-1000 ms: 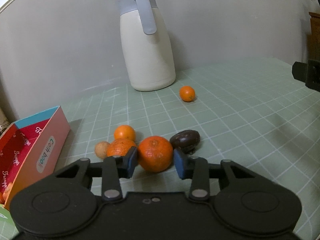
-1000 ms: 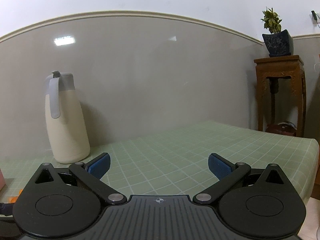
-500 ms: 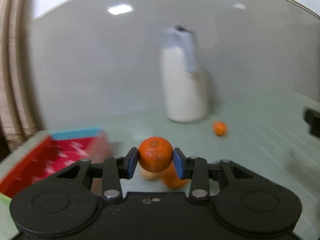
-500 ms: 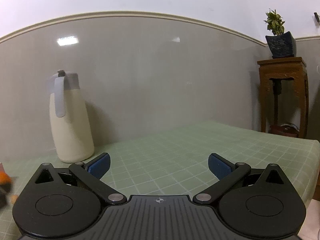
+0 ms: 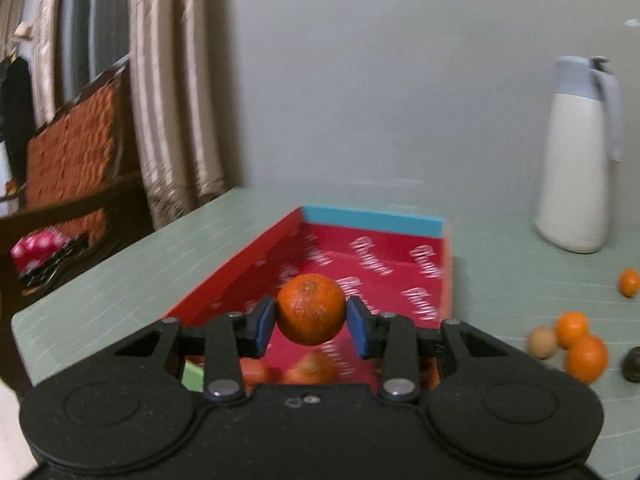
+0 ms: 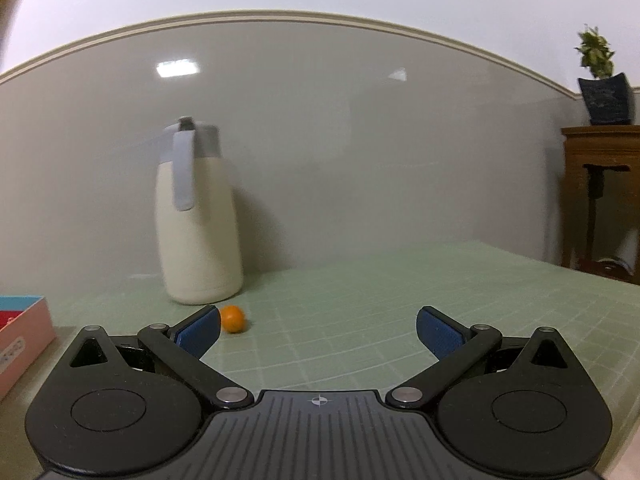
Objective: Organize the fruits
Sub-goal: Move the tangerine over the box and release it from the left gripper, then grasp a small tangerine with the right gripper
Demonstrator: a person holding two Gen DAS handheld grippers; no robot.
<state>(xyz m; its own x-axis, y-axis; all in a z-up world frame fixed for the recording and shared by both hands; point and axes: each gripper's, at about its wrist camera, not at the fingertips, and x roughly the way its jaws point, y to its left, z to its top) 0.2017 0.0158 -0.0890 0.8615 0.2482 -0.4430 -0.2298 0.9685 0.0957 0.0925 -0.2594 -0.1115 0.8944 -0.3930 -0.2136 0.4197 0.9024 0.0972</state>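
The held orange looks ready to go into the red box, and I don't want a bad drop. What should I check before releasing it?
1. Grip: left gripper shut on the orange, both pads touching. Ok.
2. Position: orange in front of the red box's open interior; whether it is fully above the floor, cannot tell.
3. Landing spot: orange fruits already lie at the near end, far end bare. Ok.
4. Drop height: cannot tell, picture blurred.
5. Right gripper open, empty, away from the box. Ok.
6. Fruit left on table: yes, several.
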